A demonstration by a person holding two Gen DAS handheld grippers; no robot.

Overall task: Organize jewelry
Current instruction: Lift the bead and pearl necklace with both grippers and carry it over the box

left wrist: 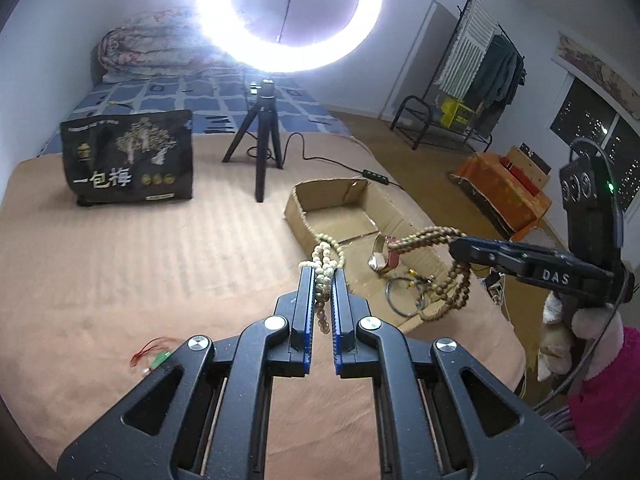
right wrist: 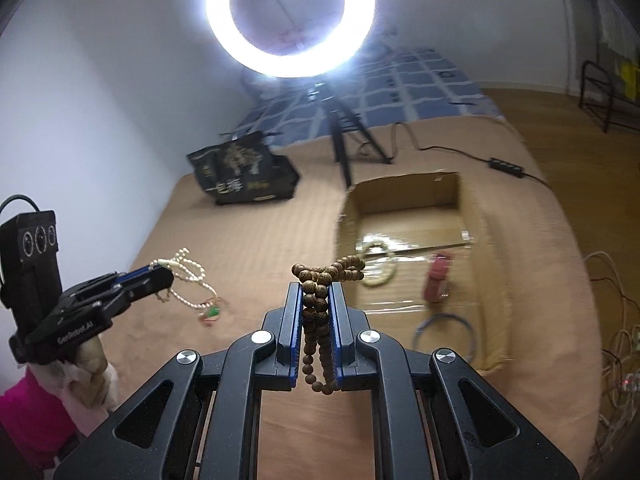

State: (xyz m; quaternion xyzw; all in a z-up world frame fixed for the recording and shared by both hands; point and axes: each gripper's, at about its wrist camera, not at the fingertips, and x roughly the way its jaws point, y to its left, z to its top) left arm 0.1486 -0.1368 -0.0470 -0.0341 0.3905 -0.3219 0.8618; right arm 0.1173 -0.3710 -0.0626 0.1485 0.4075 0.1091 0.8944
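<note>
My left gripper point(left wrist: 323, 270) is shut on a white pearl bead strand point(left wrist: 326, 258), held above the tan bed cover beside the cardboard box point(left wrist: 340, 190); it also shows in the right wrist view point(right wrist: 162, 270) with the pearl strand point(right wrist: 188, 276) dangling. My right gripper point(right wrist: 316, 285) is shut on a brown wooden bead strand point(right wrist: 316, 304), held in front of the box point(right wrist: 404, 190); it also shows in the left wrist view point(left wrist: 454, 245) with the brown strand point(left wrist: 452, 284) over the box. In the box lie a red-strapped watch point(left wrist: 384, 258), a metal bangle point(left wrist: 402, 296) and a pale bead bracelet point(right wrist: 376, 264).
A small green and red trinket point(left wrist: 154, 358) lies on the tan cover at the left. A black printed bag point(left wrist: 128, 158), a ring light on a tripod point(left wrist: 262, 136) and a cable with a controller point(left wrist: 374, 175) stand behind. The bed edge drops off to the right.
</note>
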